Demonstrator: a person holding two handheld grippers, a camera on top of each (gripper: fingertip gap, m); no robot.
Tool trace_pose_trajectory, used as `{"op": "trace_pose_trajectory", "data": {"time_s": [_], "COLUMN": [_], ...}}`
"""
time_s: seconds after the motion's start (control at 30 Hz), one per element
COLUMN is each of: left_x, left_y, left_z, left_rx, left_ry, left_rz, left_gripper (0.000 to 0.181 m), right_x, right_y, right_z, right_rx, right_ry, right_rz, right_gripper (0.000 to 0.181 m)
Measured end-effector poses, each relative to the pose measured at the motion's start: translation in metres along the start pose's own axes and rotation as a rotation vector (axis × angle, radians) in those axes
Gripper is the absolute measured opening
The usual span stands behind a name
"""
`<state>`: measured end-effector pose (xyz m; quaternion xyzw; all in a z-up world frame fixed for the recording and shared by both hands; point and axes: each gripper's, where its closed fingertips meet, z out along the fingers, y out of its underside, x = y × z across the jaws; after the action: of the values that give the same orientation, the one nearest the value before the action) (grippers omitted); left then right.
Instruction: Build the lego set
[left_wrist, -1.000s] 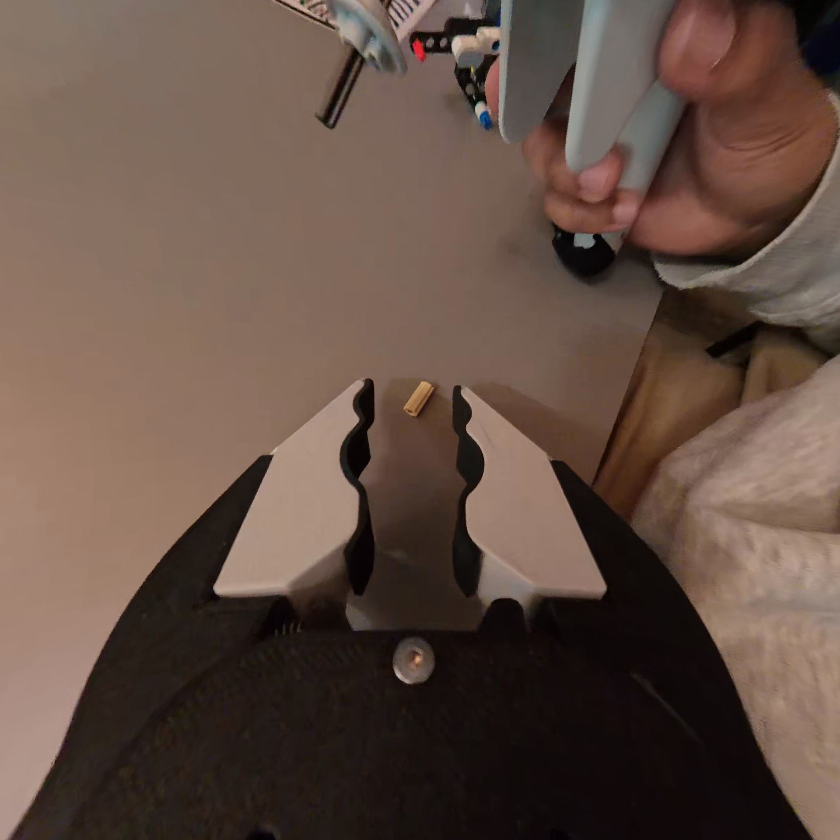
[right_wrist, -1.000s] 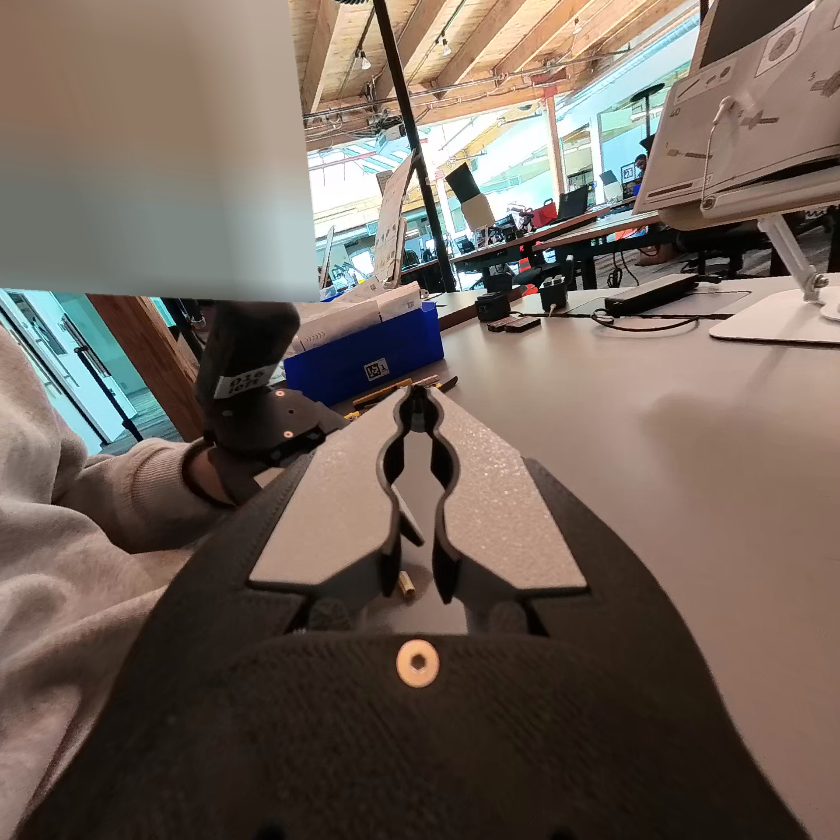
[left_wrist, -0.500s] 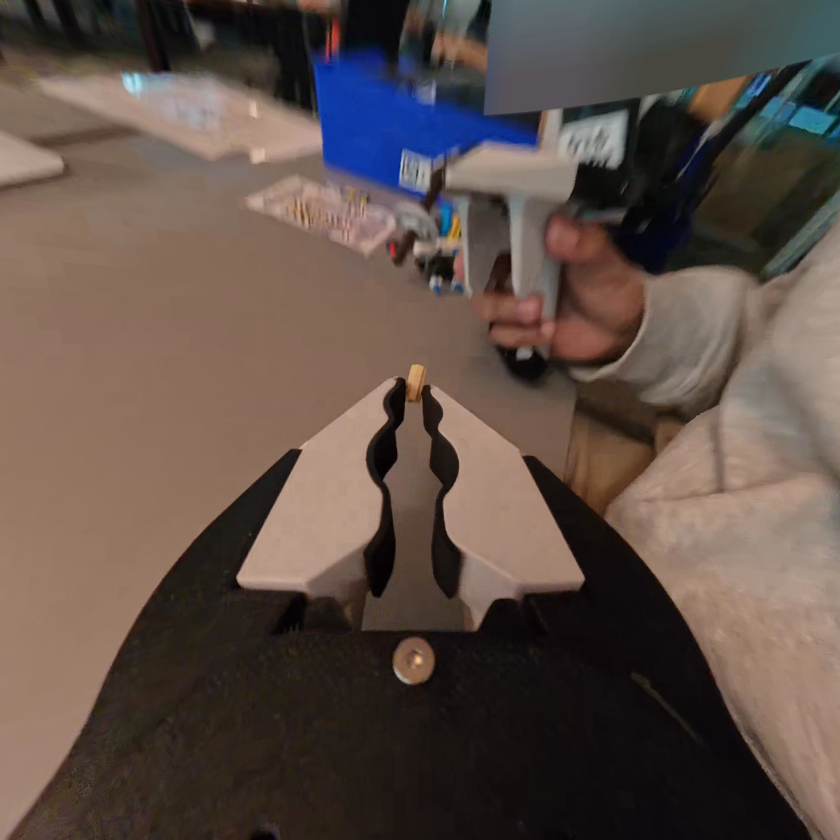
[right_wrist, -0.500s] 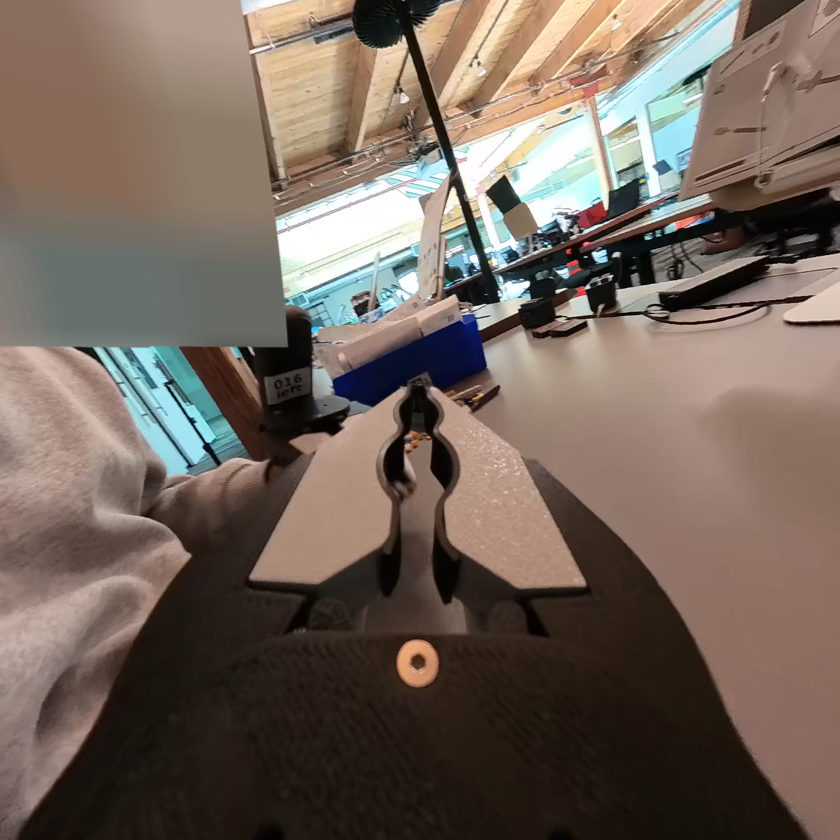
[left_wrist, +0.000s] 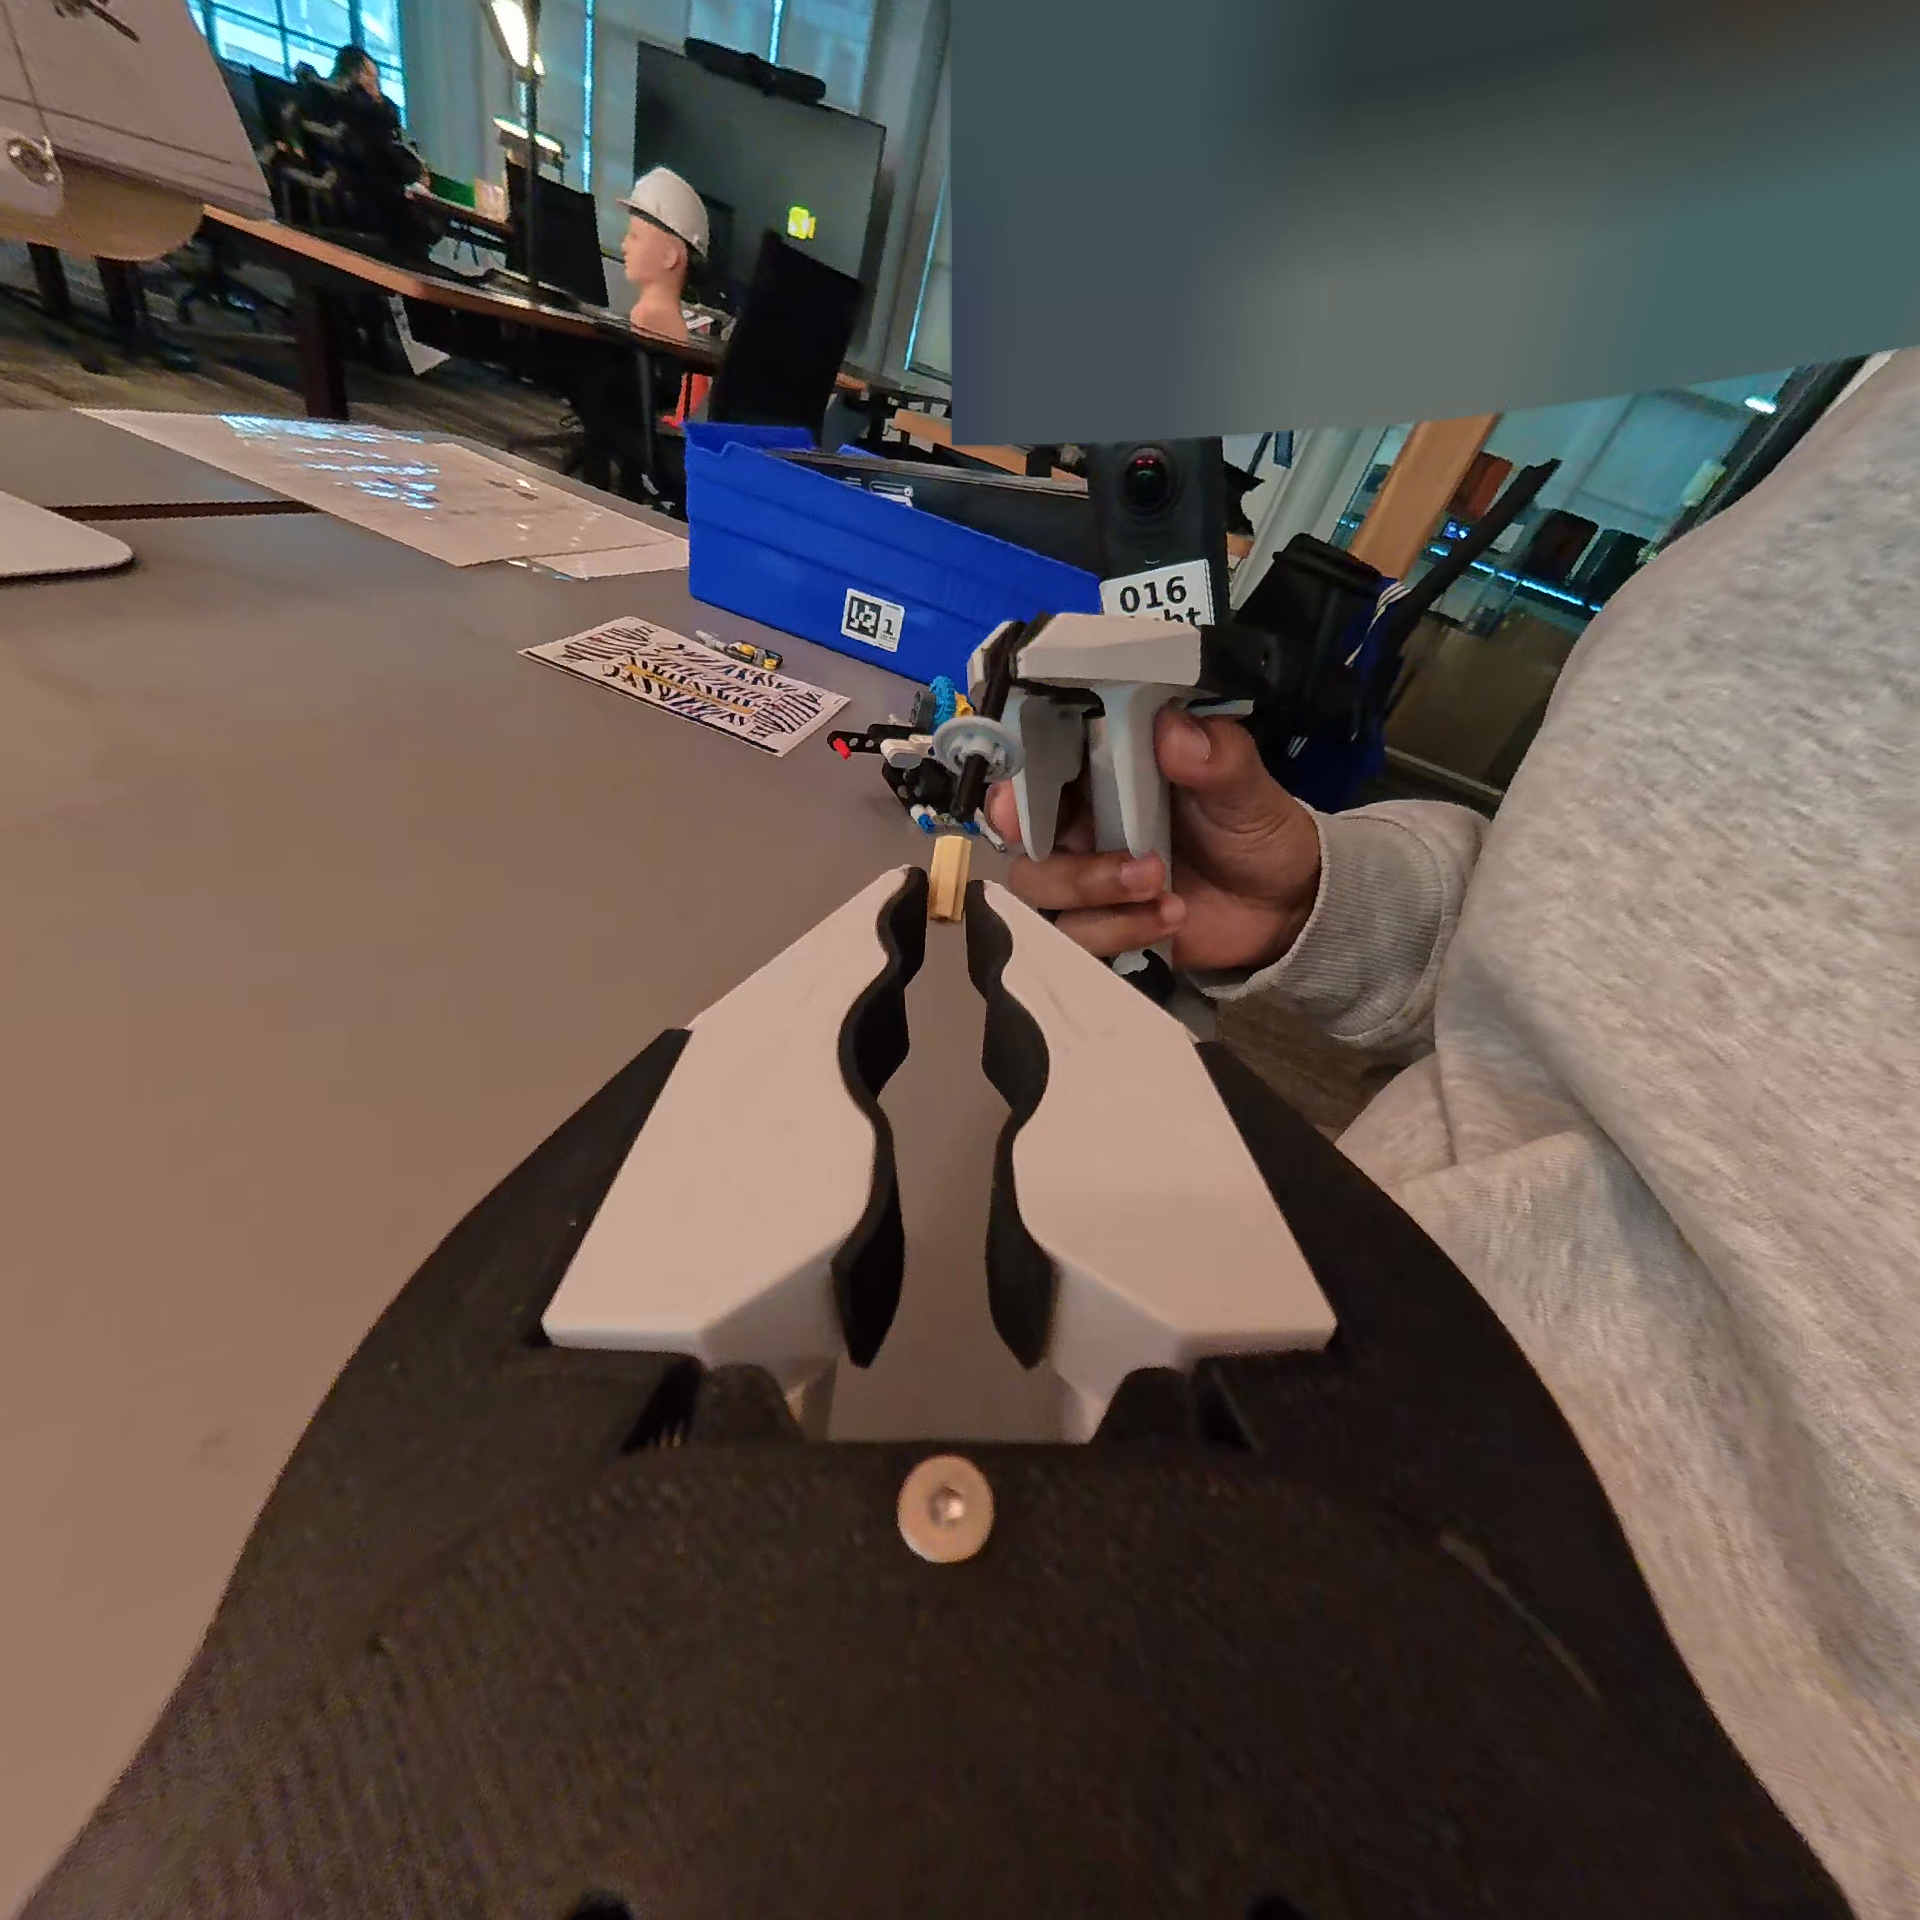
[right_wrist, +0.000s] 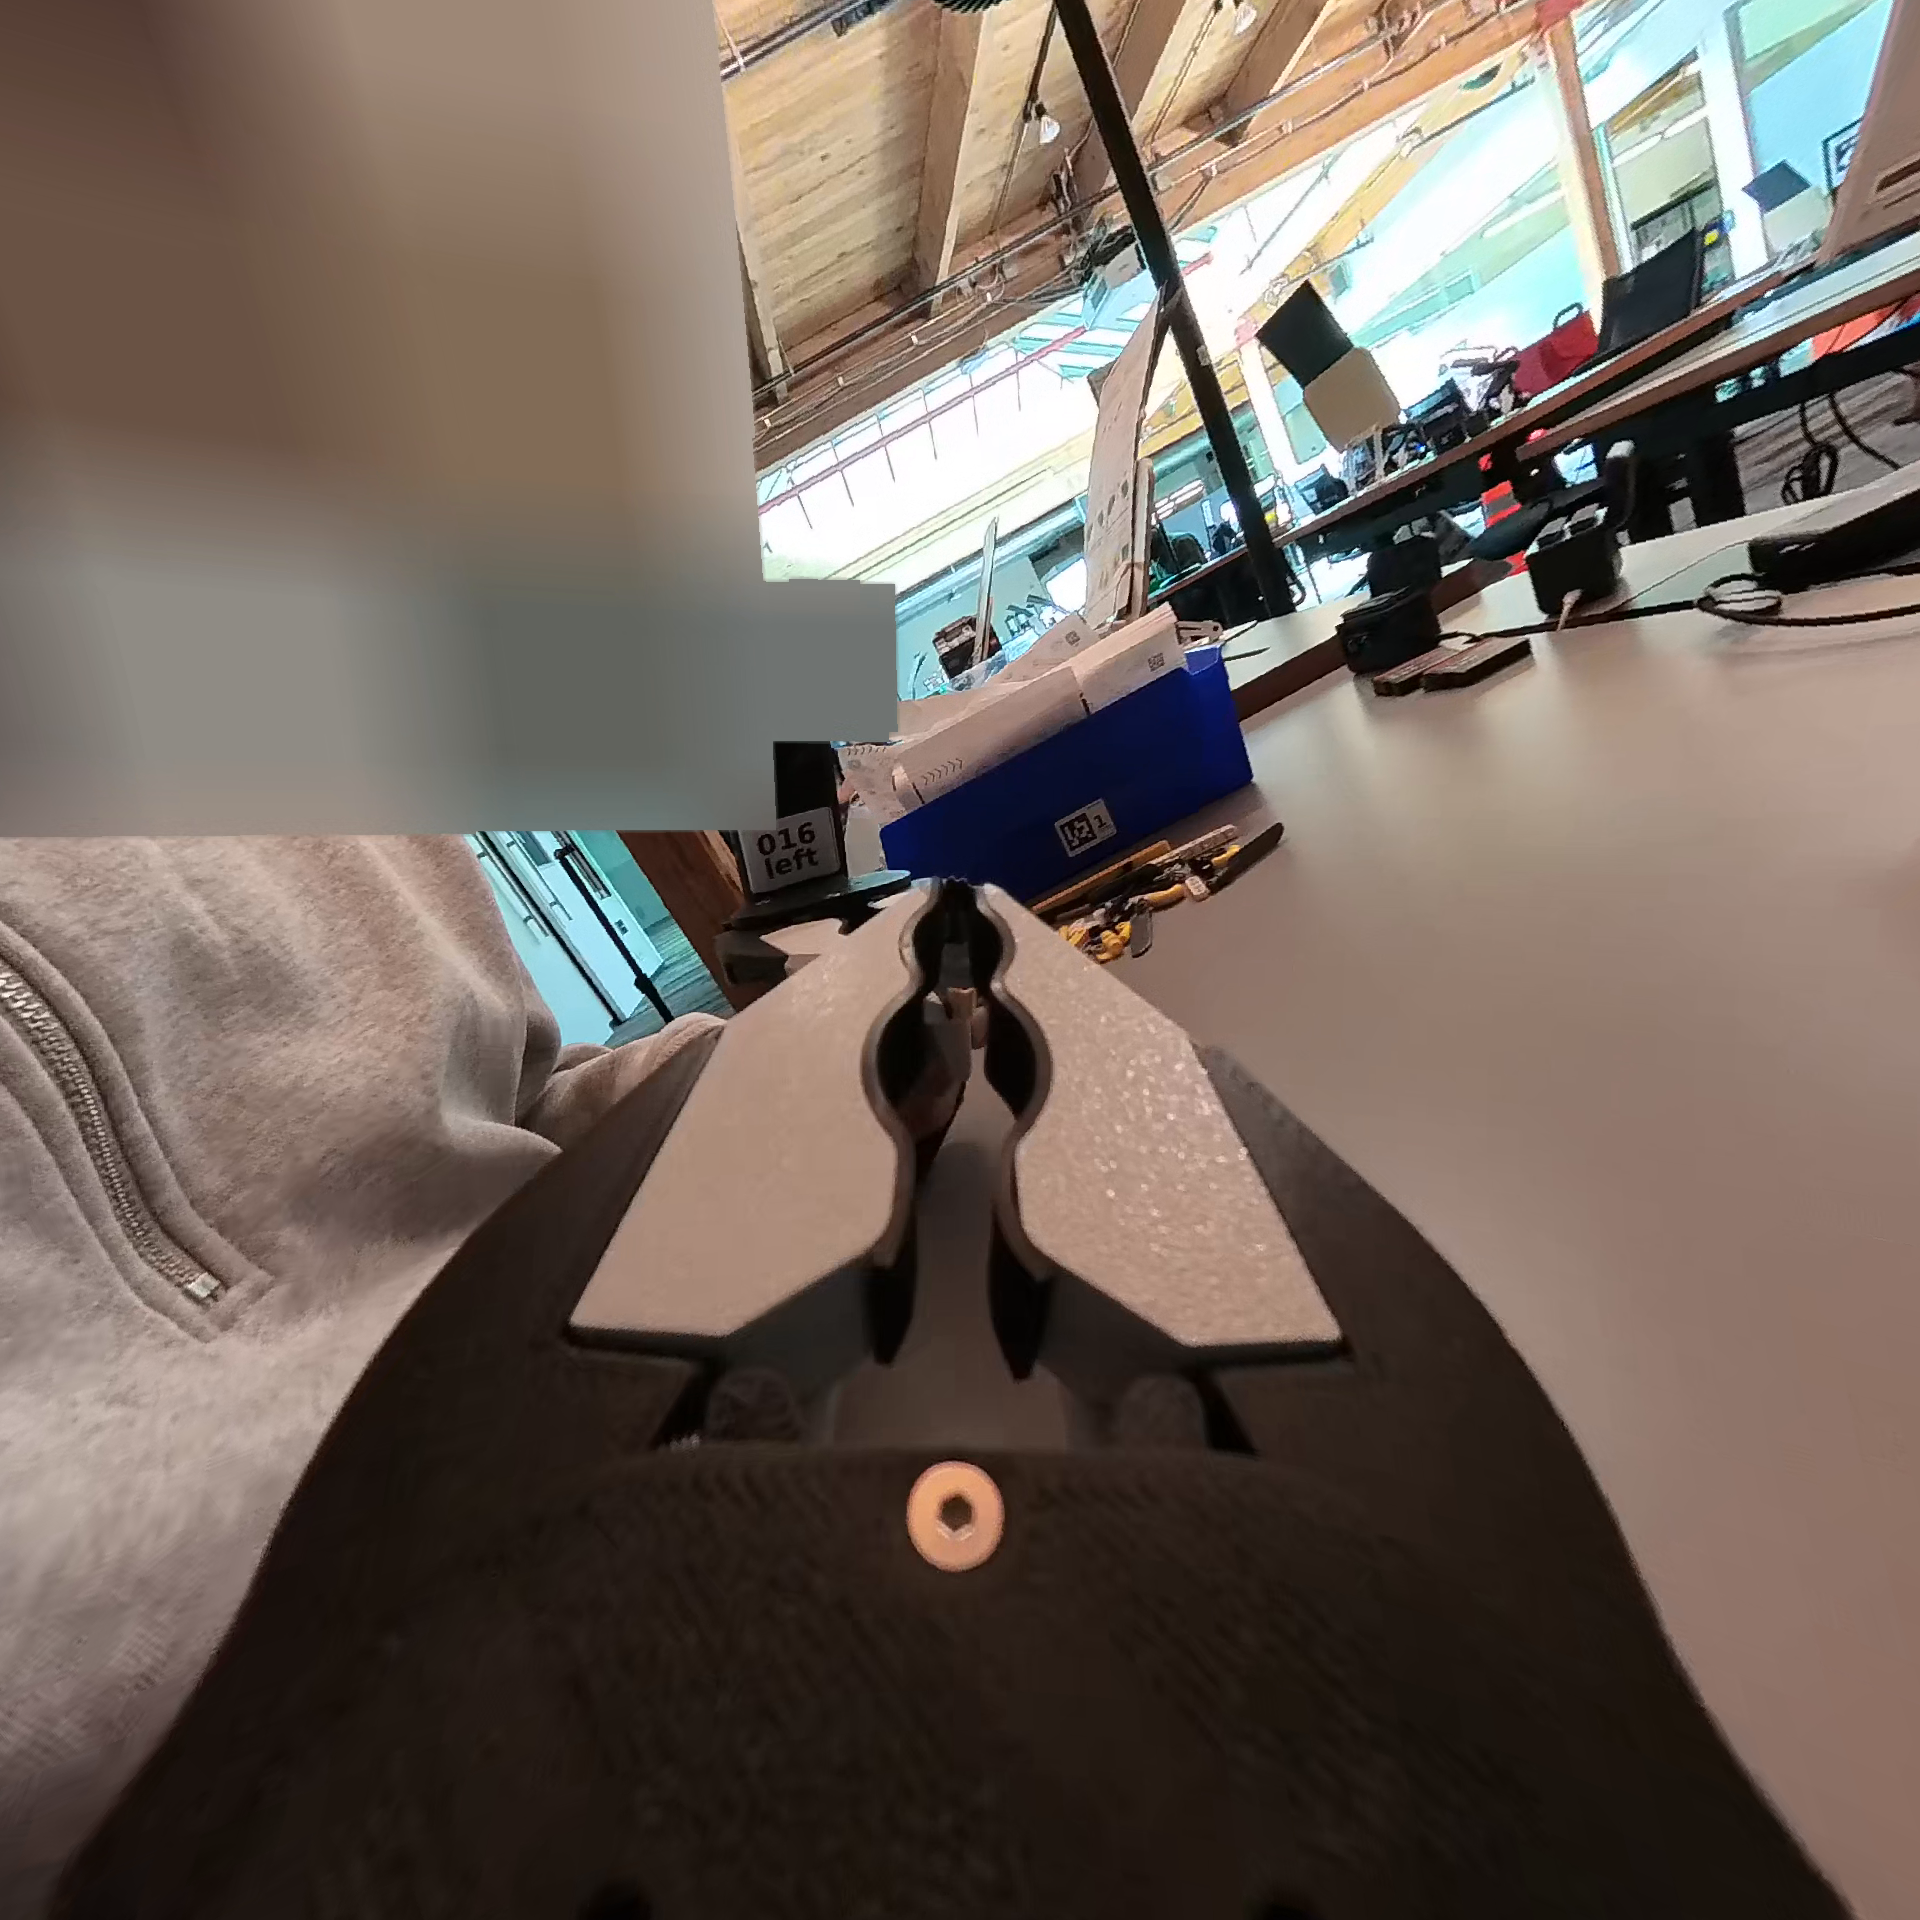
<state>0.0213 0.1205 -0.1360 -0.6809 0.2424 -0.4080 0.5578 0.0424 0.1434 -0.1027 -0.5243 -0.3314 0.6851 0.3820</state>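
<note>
Two grippers: raised above the table's near edge, facing each other.
Left gripper (left_wrist: 945, 896): pinching tan peg (left_wrist: 948, 878) upright at its tips, ready for insertion.
Right gripper (right_wrist: 954, 902): clenched on black axle of the half-built model (left_wrist: 940, 764), steadying it.

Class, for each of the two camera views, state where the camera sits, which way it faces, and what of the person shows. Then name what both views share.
Left wrist view: on the left gripper, facing the right gripper across the table; a hand and grey sleeve show.
Right wrist view: on the right gripper, facing back toward the grey sweatshirt.
Shared: the blue bin.
</note>
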Motion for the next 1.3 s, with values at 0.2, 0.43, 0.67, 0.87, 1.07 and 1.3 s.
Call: {"op": "trace_pose_trajectory", "data": {"time_s": [0.2, 0.43, 0.67, 0.87, 1.07, 1.3], "left_x": [0.003, 0.004, -0.003, -0.007, -0.009, -0.006], "left_y": [0.000, 0.002, 0.010, 0.009, 0.009, 0.006], "left_z": [-0.001, -0.003, -0.003, -0.003, -0.002, -0.001], "left_rx": [-0.010, -0.033, -0.089, -0.086, -0.092, -0.066], "left_ry": [0.029, 0.031, -0.046, -0.086, -0.107, -0.109], "left_rz": [-0.024, 0.005, 0.115, 0.147, 0.149, 0.146], "left_gripper": [0.004, 0.004, 0.004, 0.004, 0.004, 0.004], "right_x": [-0.003, -0.005, 0.001, 0.006, 0.008, 0.008], "right_y": [0.005, 0.010, 0.017, 0.018, 0.018, 0.014], "right_z": [0.004, 0.007, 0.008, 0.008, 0.008, 0.007], "right_rx": [-0.027, -0.054, -0.095, -0.089, -0.080, -0.035], "right_ry": [-0.015, -0.016, 0.008, 0.025, 0.033, -0.002], "right_rz": [0.000, -0.008, 0.028, 0.089, 0.120, 0.247], "right_gripper": [0.002, 0.001, 0.001, 0.001, 0.002, 0.002]}}
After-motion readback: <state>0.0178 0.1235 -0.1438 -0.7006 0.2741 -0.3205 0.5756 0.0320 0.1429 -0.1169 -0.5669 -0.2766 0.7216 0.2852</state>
